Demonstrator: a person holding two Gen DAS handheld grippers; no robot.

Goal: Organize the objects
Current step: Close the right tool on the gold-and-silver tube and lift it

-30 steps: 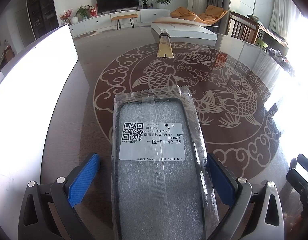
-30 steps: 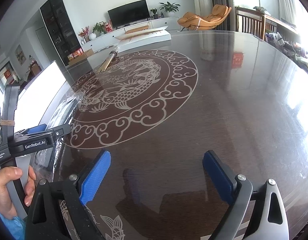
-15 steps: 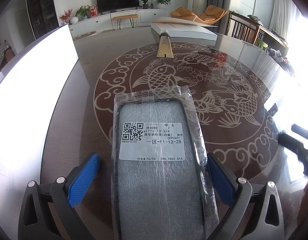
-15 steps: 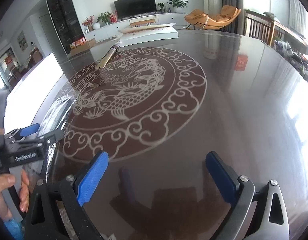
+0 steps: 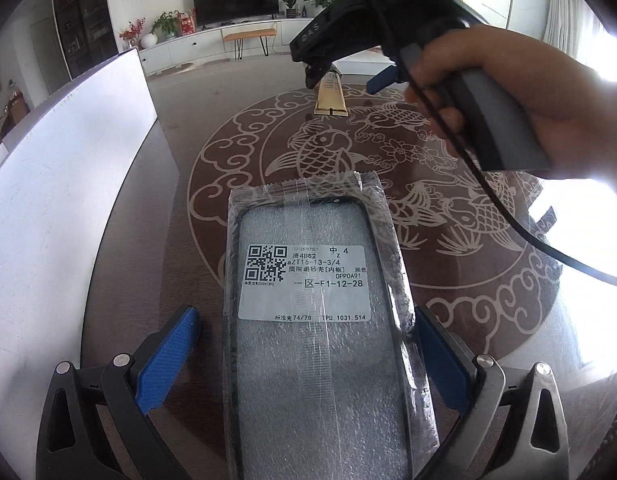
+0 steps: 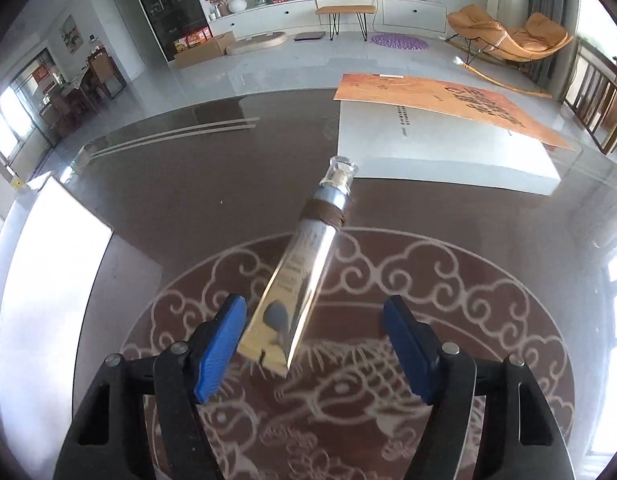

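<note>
A phone case in a clear plastic bag with a white QR label [image 5: 308, 320] lies on the dark table between the open fingers of my left gripper [image 5: 304, 356]; the right pad touches the bag's edge. A gold tube with a clear cap [image 6: 300, 280] lies on the table at the far side, also seen in the left wrist view [image 5: 329, 98]. My right gripper [image 6: 314, 344] is open above the tube's crimped end, which sits between its blue pads close to the left one. In the left wrist view the right gripper [image 5: 350, 78] hovers over the tube, held by a hand.
A white box with an orange-printed lid [image 6: 448, 148] lies on the table beyond the tube. A tall white panel [image 5: 60, 184] stands along the table's left side. The table [image 6: 488, 260] is dark glass with a fish and cloud pattern. A black cable [image 5: 528, 240] hangs from the right gripper.
The right gripper has swung from the table's near right across to the far side and now hovers over the gold tube. The left gripper and the bagged case have not moved.
</note>
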